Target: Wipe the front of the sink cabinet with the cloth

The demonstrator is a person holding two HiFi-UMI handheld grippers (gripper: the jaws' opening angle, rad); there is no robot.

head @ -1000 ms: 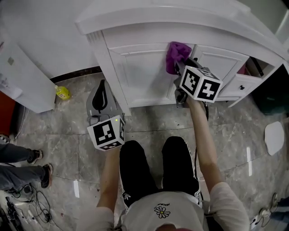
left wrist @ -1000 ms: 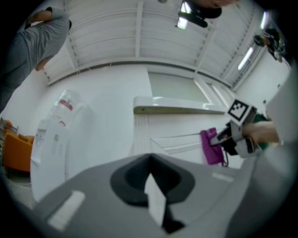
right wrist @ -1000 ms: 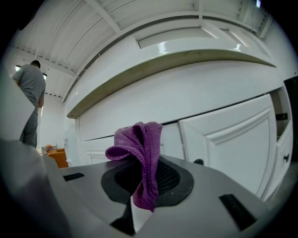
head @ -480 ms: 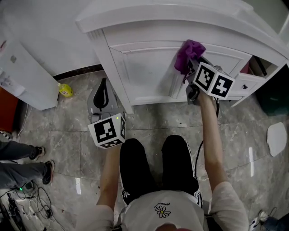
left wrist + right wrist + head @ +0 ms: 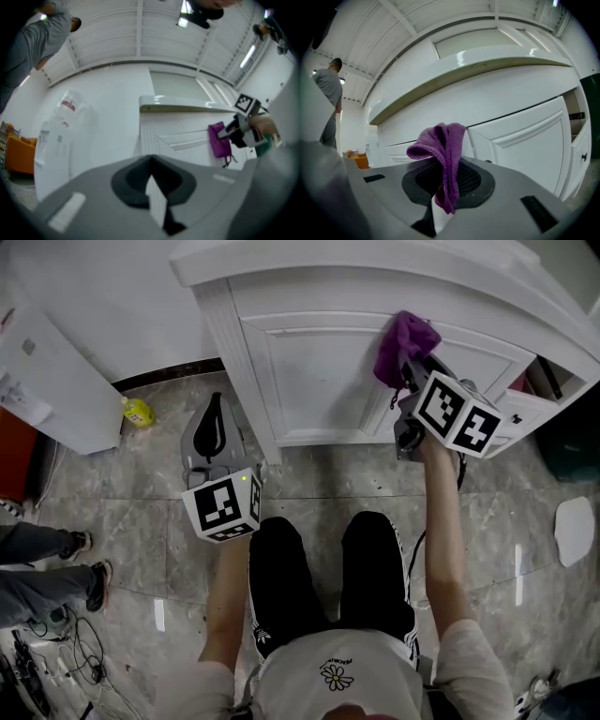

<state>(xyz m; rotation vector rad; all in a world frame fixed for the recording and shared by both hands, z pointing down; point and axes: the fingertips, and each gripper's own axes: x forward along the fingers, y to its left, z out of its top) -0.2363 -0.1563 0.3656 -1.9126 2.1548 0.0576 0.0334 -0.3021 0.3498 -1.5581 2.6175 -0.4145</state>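
The white sink cabinet [image 5: 319, 381] fills the top of the head view, its panelled doors facing me. My right gripper [image 5: 405, 369] is shut on a purple cloth [image 5: 403, 345], which is pressed against the upper part of the cabinet front near the gap between two doors. In the right gripper view the purple cloth [image 5: 443, 157] hangs bunched between the jaws with the cabinet [image 5: 520, 126] close behind. My left gripper [image 5: 214, 442] hangs low at the left, away from the cabinet, jaws together and empty. The left gripper view shows the cloth [image 5: 218, 139] far off on the cabinet [image 5: 173, 131].
A white appliance [image 5: 47, 371] stands at the left with a small yellow object [image 5: 138, 412] on the floor beside it. An open drawer or door [image 5: 539, 399] juts out at the cabinet's right. A person's legs [image 5: 37, 568] are at the far left, cables [image 5: 47, 652] below.
My right gripper has slid the purple cloth rightwards and a little upwards along the cabinet front. The left gripper has stayed put.
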